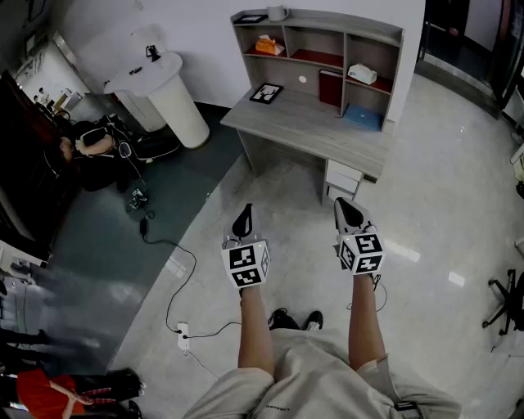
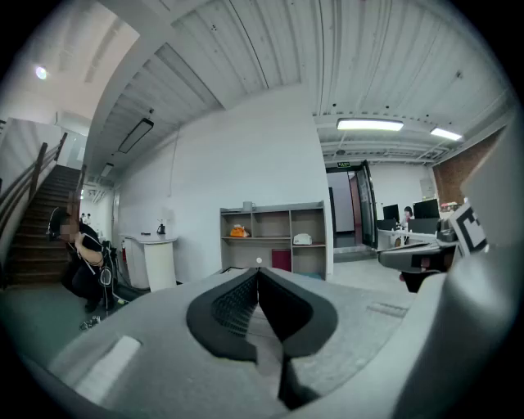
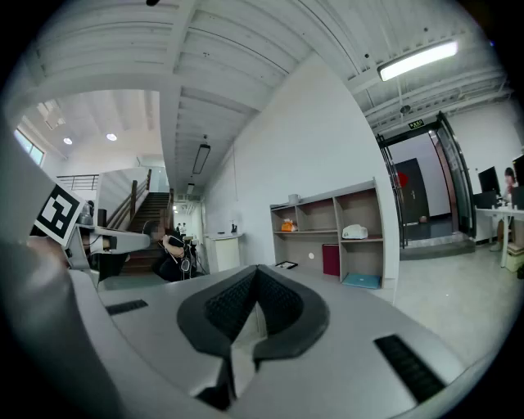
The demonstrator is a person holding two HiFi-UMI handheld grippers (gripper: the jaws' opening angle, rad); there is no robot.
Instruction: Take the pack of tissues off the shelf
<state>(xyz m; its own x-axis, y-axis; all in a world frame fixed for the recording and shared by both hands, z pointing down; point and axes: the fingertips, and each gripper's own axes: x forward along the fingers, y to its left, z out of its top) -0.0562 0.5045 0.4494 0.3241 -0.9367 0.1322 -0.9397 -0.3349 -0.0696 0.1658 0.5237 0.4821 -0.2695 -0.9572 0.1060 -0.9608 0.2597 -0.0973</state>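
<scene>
Left gripper [image 1: 243, 221]: clenched, its 2 jaws meeting at the tips with nothing between them; held about level over the floor, pointing toward the desk [image 1: 303, 123].
Right gripper [image 1: 348, 211]: also clenched and empty, jaws pressed together; beside the left one, well apart from the desk.
Left gripper view: the closed jaw tips of the left gripper [image 2: 259, 274] line up with the shelf unit far ahead.
Right gripper view: the right gripper [image 3: 256, 274] sits closed, with the shelf unit up and to the right of it.
Pack of tissues [image 1: 266, 45]: orange with white on top, untouched in the upper left compartment of the shelf unit [image 1: 344, 24] on the desk; also seen far off from the left gripper [image 2: 237, 232] and the right gripper [image 3: 287, 226].
White boxy object [image 1: 361, 74]: on the upper right shelf; what it is cannot be told.
Red book [image 1: 331, 86]: upright in the middle, below the upper shelf.
Blue flat item [image 1: 362, 117]: lying in the lower right compartment.
Marker tile [image 1: 266, 92]: flat on the desktop, left part.
Cup [image 1: 277, 12]: on top of the shelf unit.
White pedestal table [image 1: 164, 90]: left of the desk, by the wall.
Power strip [image 1: 183, 335]: on the floor, left of the person's legs, a black cable running from it.
</scene>
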